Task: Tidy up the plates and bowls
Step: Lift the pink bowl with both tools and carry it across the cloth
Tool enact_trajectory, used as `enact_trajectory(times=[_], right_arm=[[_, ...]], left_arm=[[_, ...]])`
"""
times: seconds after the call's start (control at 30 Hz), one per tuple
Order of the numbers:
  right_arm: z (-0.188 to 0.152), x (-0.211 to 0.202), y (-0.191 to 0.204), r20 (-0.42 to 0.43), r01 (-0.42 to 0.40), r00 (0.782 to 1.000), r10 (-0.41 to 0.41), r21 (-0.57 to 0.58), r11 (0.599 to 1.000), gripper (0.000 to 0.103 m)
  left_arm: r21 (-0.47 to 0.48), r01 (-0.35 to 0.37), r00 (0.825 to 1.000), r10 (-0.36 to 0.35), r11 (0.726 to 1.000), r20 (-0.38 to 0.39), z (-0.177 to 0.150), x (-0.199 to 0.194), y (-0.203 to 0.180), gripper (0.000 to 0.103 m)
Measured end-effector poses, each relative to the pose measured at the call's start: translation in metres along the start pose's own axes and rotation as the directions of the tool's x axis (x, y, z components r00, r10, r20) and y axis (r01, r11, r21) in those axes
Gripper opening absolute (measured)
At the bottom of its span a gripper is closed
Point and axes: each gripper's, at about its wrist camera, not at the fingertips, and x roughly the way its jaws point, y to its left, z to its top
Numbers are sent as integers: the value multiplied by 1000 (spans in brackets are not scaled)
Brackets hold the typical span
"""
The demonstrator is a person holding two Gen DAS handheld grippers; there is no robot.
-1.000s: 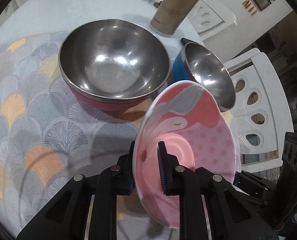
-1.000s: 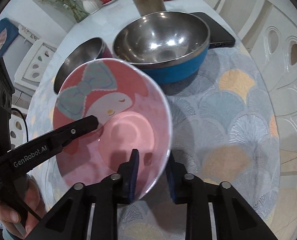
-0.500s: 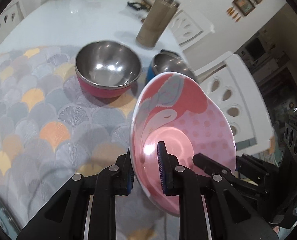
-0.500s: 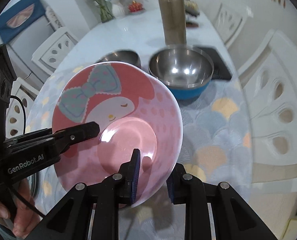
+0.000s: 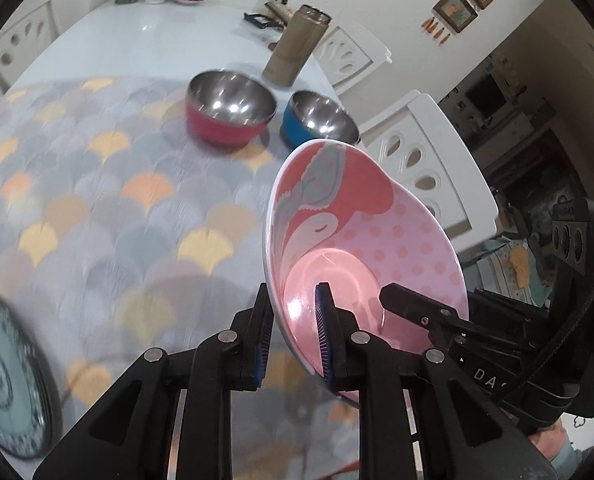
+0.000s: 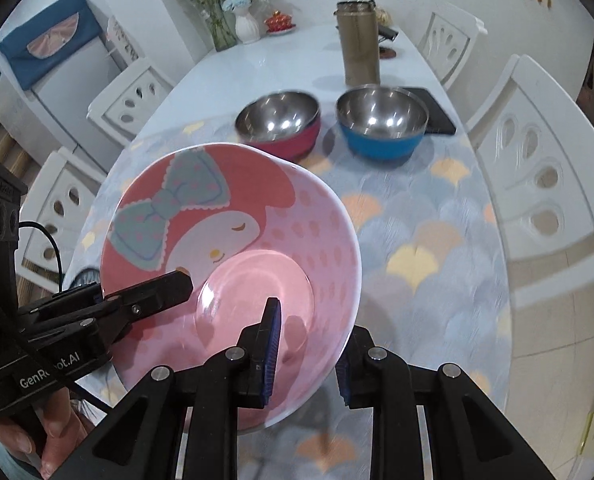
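Observation:
A pink bowl (image 5: 377,240) (image 6: 225,240) with a cartoon face and a grey bow hangs tilted above the patterned tablecloth (image 5: 97,208). My left gripper (image 5: 293,336) is shut on its left rim and my right gripper (image 6: 309,352) is shut on its right rim, one finger inside and one outside each. Far across the cloth stand two steel bowls side by side: one with a red outside (image 5: 229,114) (image 6: 281,120) and one with a blue outside (image 5: 317,118) (image 6: 381,122). A pale patterned plate (image 5: 5,380) lies at the near left edge of the left wrist view.
A tall tan flask (image 6: 359,44) stands behind the steel bowls, with a dark flat device (image 6: 437,112) beside the blue one. A vase of flowers (image 6: 233,12) is at the table's far end. White chairs (image 6: 537,184) ring the table. A hand (image 6: 45,436) holds the left gripper.
Both grippers have lifted and pulled back with the pink bowl between them. The steel bowls now look smaller and farther away. The plate at near left has come into view.

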Motion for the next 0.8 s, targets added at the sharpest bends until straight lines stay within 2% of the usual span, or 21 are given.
enact_trajectory(times=[0.17, 0.27, 0.37, 0.53, 0.67, 0.8], right_arm=[[-33, 10, 20, -52, 19, 998, -19, -3, 1000, 25], [-53, 29, 26, -127, 6, 992, -5, 5, 1000, 25], [-67, 45, 28, -164, 20, 986, -18, 14, 1000, 25], [-73, 62, 23, -209, 30, 978, -18, 56, 998, 25], [-74, 61, 22, -199, 42, 980, -27, 75, 996, 25], [-75, 63, 21, -177, 52, 984, -36, 88, 995, 25]], left_arm=[[-47, 8, 999, -10, 999, -43, -35, -1, 20, 16], [-16, -59, 996, 58, 998, -69, -53, 8, 26, 16], [37, -123, 989, 125, 992, -82, -66, 18, 24, 16], [46, -125, 987, 129, 991, -100, -75, 26, 33, 16], [18, -106, 989, 107, 994, -102, -76, 28, 41, 16], [15, -120, 989, 121, 993, -90, -77, 27, 44, 16]])
